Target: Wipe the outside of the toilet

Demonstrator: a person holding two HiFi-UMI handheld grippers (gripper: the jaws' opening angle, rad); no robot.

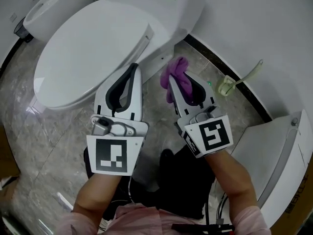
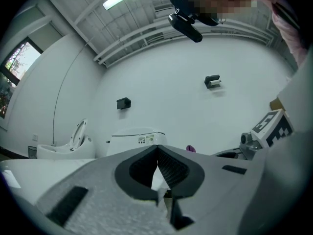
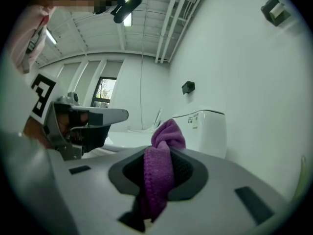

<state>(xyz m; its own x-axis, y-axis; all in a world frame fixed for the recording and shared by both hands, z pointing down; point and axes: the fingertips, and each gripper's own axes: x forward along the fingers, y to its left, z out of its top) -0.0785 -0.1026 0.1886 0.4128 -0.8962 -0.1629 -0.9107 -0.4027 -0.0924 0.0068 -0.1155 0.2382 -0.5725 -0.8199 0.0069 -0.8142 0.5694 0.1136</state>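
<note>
Purple cloth point(image 1: 177, 71), soft and light, is pinched at its middle by the right gripper point(image 1: 171, 81). The jaws are clamped on it and a loose wad pokes out past the tips. It should fold and slide easily over glaze, and this hold looks firm enough. Beside it the left gripper point(image 1: 135, 67) has its jaws together on nothing, its tips over the near edge of the lid. In the head view the white toilet point(image 1: 93, 48) fills 10 to 12 o'clock, lid down. Its ceramic is hard, smooth and probably slippery. The wad sits just beside the base at 12 o'clock; whether it touches is unclear. On the marble floor point(image 1: 29, 131) a pale green long-handled tool point(image 1: 230, 84) lies at 2 o'clock by the wall. A second toilet point(image 1: 54, 4) stands at 11 o'clock and another white fixture point(image 1: 279, 151) at 4 o'clock. Wall and tool would likely crowd the base's right side
</note>
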